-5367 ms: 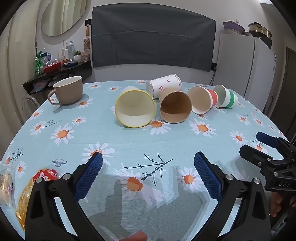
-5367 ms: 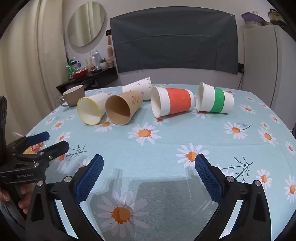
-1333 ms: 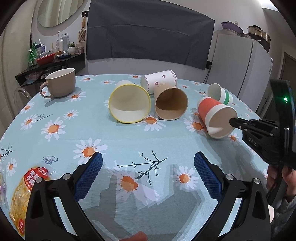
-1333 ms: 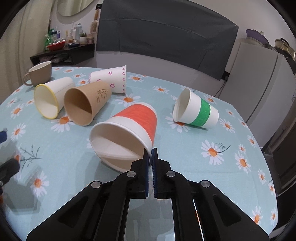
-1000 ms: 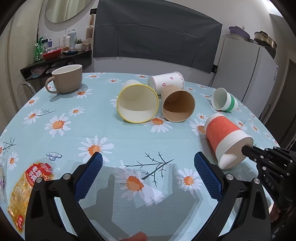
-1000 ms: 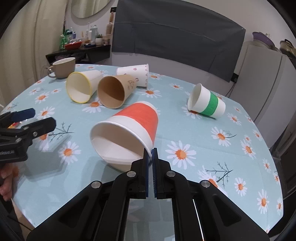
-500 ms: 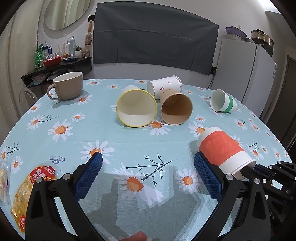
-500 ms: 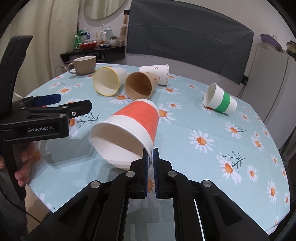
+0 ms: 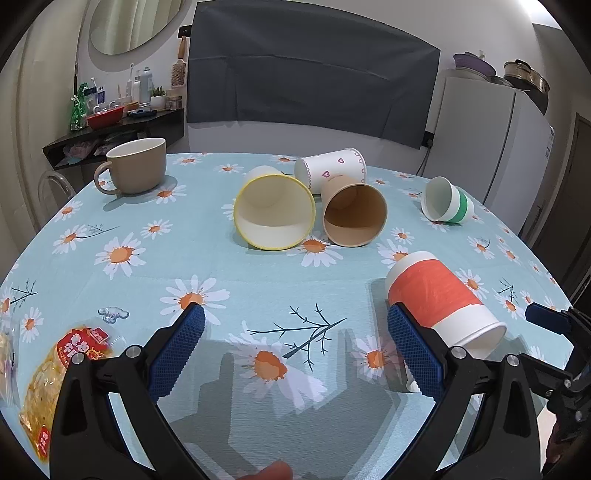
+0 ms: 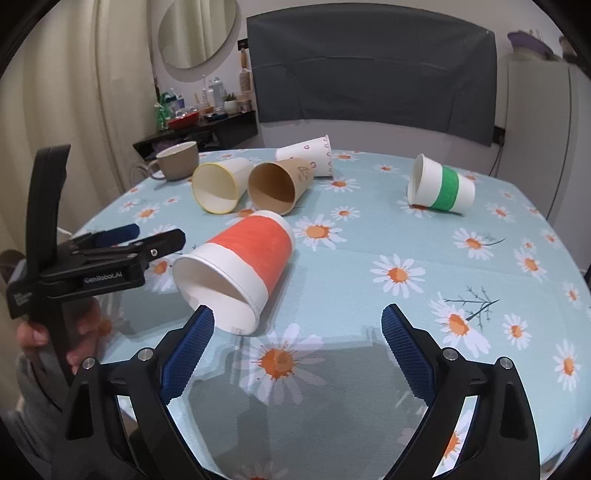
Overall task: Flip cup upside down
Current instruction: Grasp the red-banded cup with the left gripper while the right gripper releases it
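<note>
Step in hand, as judged: red-banded cup (image 10: 242, 267) lying on its side near the front of the worktop (image 10: 369, 240), mouth toward the cameras, not yet inverted. Left gripper (image 9: 295, 354) with jaws wide apart, holding nothing; its right pad just beside the cup's wall. Right gripper (image 10: 297, 345) likewise spread and empty; its left pad at the cup's rim, contact not certain.

Next move, as judged: fresh hold on the rim or wall, wrist turn to bring the mouth down, then a flat set-down on the cloth. Light paper wall, so a gentle squeeze needed to avoid crushing; free roll likely if nudged.

Left to right across the worktop, from the left wrist view: snack packet (image 9: 62, 373) at the near edge, beige mug (image 9: 136, 170) upright at the rear, yellow-rimmed cup (image 9: 274, 211) and brown cup (image 9: 354, 215) on their sides and touching, heart-print cup (image 9: 332, 173) behind them, green-banded cup (image 9: 447, 200) on its side well apart.

Surface: pale blue daisy-print cloth. Room: cluttered dark shelf (image 9: 122, 125) and oval mirror (image 9: 136, 22) at left, dark hanging cloth (image 9: 310, 77) centre, white refrigerator (image 9: 480, 136) at right.
</note>
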